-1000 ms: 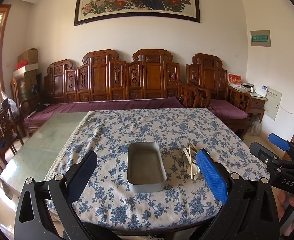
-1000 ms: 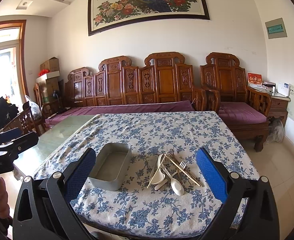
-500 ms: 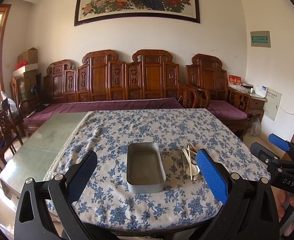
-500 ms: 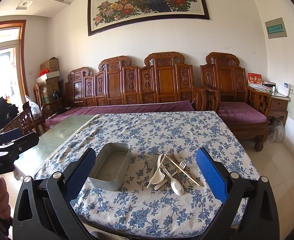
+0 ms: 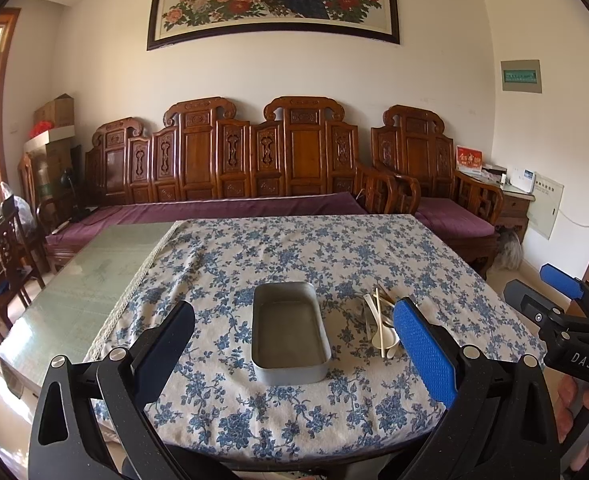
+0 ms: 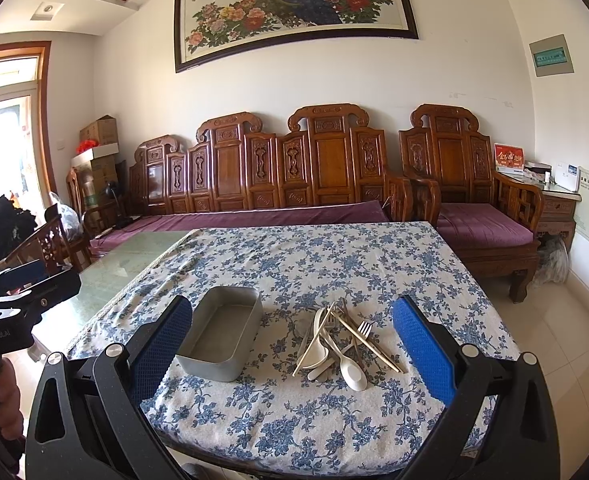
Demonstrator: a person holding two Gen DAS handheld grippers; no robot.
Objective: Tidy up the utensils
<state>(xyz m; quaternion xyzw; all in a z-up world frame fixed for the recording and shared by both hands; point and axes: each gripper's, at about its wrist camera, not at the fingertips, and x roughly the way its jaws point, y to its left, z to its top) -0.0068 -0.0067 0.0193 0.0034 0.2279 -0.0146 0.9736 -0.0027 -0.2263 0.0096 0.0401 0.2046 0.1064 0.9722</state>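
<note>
Nothing on the surface has shifted since the earlier frames; only the left camera view has drifted very slightly, and both hand-held grippers remain short of the near edge.

The utensils (image 6: 344,340) lie in a loose heap on the blue-flowered tablecloth (image 6: 314,264), toward its near right part. The heap includes white spoons (image 6: 353,374), a metal fork (image 6: 363,330) and pale chopsticks (image 6: 368,344) crossed over one another. In the left wrist view the same heap (image 5: 382,328) is partly hidden behind the right-side finger of that gripper.

Just to the left of the heap, apart from it, stands an open rectangular metal tin (image 6: 222,338), with nothing visible inside (image 5: 290,334).

The left hand-held gripper (image 5: 294,340) is spread wide and holds nothing; the tin shows between its fingers in that view. The right hand-held gripper (image 6: 292,340) is likewise spread wide and empty, with the tin and the heap both framed between its fingers. Each gripper appears at the edge of the other's view, gripped by a hand (image 5: 582,408).

The cloth covers the right part of the surface; a bare green glass top (image 5: 90,280) is exposed on the left. Behind stand a carved wooden bench (image 6: 294,176) with purple cushions and, above it, a framed peacock painting (image 6: 294,4).
</note>
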